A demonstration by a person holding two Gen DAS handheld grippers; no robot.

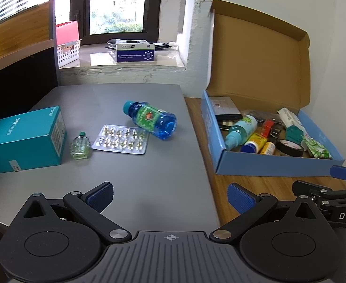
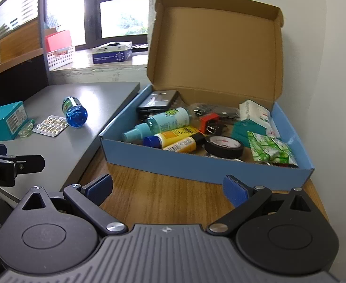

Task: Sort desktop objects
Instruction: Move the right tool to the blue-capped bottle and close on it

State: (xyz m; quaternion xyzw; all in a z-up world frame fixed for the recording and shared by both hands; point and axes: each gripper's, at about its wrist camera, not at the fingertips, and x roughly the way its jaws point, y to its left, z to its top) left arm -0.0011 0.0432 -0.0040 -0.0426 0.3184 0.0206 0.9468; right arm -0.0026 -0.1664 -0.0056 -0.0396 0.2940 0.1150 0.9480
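Mat (image 1: 125,169) holds four items (one blister pack (image 1: 121,139)).

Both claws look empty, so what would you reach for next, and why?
Probably the left gripper, fingers apart and empty, should move toward the blue plastic bottle lying on its side on the grey mat; it lies loose nearest the open blue cardboard box already holding sorted items.
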